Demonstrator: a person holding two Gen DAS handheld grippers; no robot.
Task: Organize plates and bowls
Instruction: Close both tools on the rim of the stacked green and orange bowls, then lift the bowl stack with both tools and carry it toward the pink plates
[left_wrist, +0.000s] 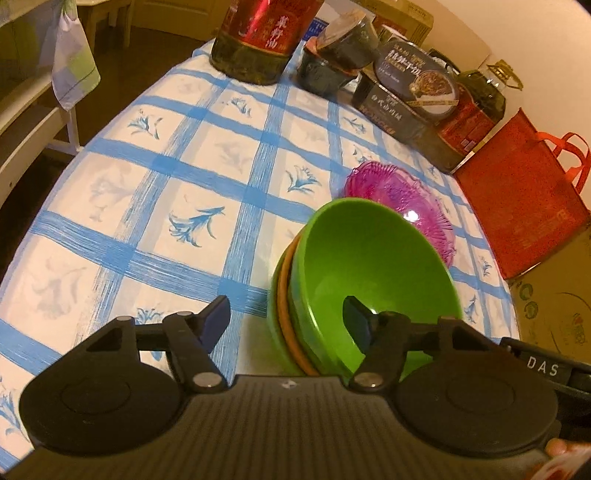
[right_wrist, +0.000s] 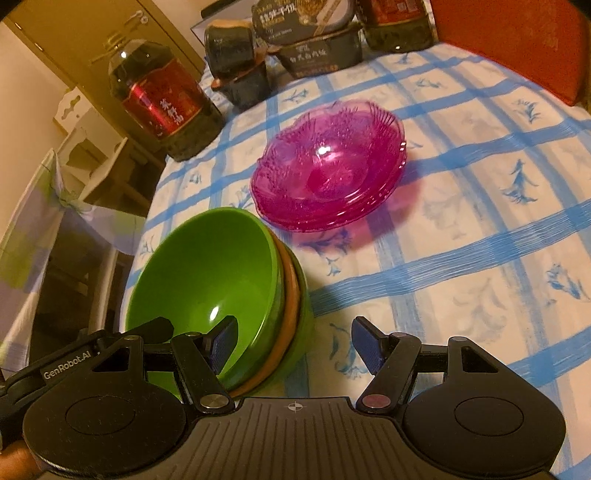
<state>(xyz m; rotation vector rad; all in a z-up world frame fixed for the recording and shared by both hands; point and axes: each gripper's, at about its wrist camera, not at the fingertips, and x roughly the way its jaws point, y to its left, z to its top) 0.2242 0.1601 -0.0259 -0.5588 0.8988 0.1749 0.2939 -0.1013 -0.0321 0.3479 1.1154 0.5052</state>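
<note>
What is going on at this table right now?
A person holds a two-finger gripper in each hand over a blue-checked tablecloth. Both the left gripper and the right gripper straddle opposite rims of a nested stack of green and orange plastic bowls, jaws open, nothing gripped yet. Behind it sits a stack of pink translucent glass dishes, untouched. Oil bottles and food boxes line the table's far edge.

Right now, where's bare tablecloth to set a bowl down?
Free: the blue-checked tablecloth left of the stacked green bowls, and right of the pink glass dishes. Crowded: the far edge, with oil bottles and food boxes.
</note>
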